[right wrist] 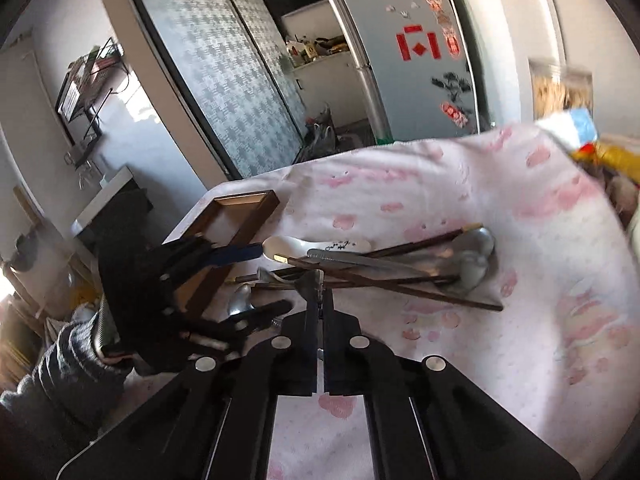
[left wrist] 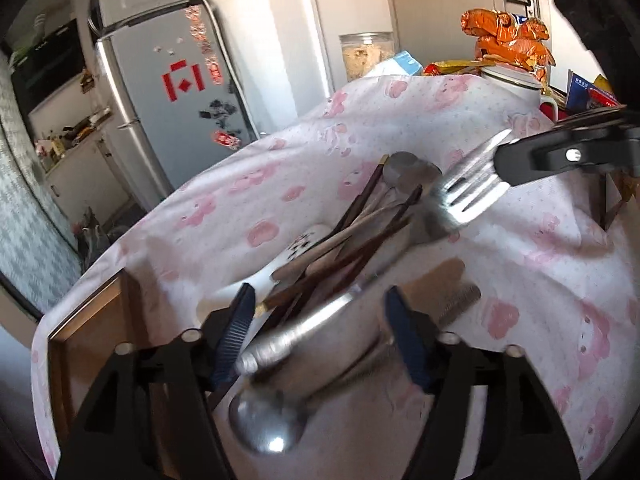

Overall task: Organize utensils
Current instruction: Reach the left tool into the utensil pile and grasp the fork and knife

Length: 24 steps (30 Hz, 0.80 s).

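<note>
While the right hand-held gripper (left wrist: pixel 505 171) holds a fork (left wrist: pixel 460 196) pinched between closed fingers, lifted above the utensil pile (left wrist: pixel 360 236) on the cloth-covered desk (left wrist: pixel 540 280), sorting looks barely begun. The left hand-held gripper (left wrist: pixel 320 328) hangs wide open and empty over the pile's near end, straddling a metal spoon (left wrist: pixel 272 412). Next, the fork probably needs carrying to the wooden tray (right wrist: pixel 240 220) left of the pile.

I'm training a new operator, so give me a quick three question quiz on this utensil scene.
1. True or false: the right gripper is shut on a fork.
2. Which utensil lies between the open left gripper's fingers? A) metal spoon B) whisk C) ladle
3. Fill in: the wooden tray sits on the table's ____ side, by the robot's own sides.

Key: 1 true; 2 A; 3 left.
</note>
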Available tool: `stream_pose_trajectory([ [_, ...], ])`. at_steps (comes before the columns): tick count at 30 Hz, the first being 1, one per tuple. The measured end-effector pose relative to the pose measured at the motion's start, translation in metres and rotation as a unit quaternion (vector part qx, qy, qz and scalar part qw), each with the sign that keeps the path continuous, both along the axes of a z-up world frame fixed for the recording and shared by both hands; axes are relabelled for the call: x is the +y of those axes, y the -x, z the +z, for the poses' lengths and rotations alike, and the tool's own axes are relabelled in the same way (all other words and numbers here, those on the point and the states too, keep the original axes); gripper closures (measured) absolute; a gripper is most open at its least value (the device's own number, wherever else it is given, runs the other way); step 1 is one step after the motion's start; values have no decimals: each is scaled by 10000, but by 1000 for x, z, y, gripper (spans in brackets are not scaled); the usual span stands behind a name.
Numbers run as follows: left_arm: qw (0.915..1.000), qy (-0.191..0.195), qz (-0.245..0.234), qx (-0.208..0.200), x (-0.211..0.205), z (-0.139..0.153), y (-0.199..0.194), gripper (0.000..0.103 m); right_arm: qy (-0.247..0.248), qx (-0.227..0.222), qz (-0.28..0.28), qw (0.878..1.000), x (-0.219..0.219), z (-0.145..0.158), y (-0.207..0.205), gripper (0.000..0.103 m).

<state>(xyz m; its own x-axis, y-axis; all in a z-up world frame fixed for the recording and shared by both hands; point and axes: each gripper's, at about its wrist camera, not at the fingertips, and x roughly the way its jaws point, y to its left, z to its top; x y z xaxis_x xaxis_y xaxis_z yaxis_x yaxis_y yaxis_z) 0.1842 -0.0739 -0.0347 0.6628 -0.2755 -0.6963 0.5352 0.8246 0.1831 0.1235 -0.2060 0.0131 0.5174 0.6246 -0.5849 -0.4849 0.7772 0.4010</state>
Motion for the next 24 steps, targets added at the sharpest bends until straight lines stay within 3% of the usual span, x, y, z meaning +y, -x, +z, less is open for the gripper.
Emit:
stream_pose_trajectory([
  [1, 10000, -4, -16, 90, -3, -3, -5, 63, -12, 4, -6, 10000, -1, 0, 0, 101],
  [3, 9993, 140, -126, 328, -7, -7, -12, 75, -2, -11, -69, 10000, -3, 0, -1, 101],
  [8, 9990, 198, -231, 319, -13, -1, -6, 80, -260, 0, -152, 9995, -11, 3, -10, 102],
  [15, 9999, 83, -71, 133, -3, 28, 9, 85, -444, -121, 59, 9989, 4, 35, -23, 102],
  [24, 9988, 55, 472, 102, 59, 57, 22, 90, -500, -150, 724, 9960, 78, 66, -56, 101],
])
